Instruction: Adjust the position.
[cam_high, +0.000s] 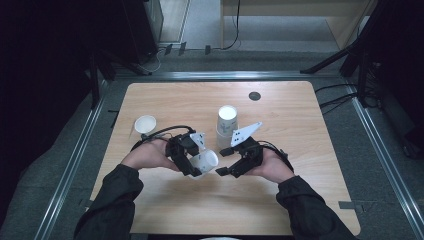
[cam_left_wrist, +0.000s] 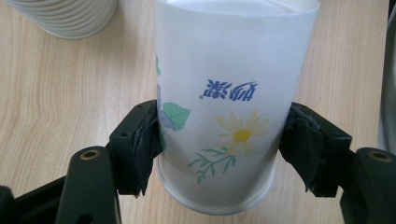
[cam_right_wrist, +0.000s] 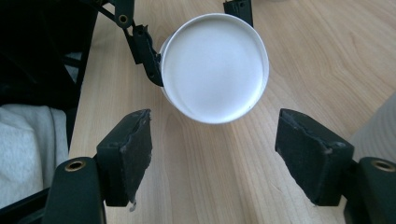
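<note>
My left gripper (cam_high: 192, 167) is shut on a white paper cup (cam_high: 205, 161) printed with a daisy and leaves. It holds the cup tilted on its side, the mouth toward my right gripper. In the left gripper view both pads (cam_left_wrist: 149, 140) press the cup (cam_left_wrist: 229, 107) on its sides. My right gripper (cam_high: 226, 171) stands open just right of the cup, a short gap away. In the right gripper view the cup's round white end (cam_right_wrist: 215, 67) faces the camera beyond my parted pads (cam_right_wrist: 135, 149), and nothing lies between them. The left gripper's jaws clasp that cup farther off.
A tall stack of paper cups (cam_high: 226, 125) stands behind the grippers at mid table; its base shows as ribbed rims (cam_left_wrist: 65, 16). A single cup (cam_high: 145, 124) stands at the left. A dark round disc (cam_high: 254, 96) lies near the far edge of the wooden table (cam_high: 300, 130).
</note>
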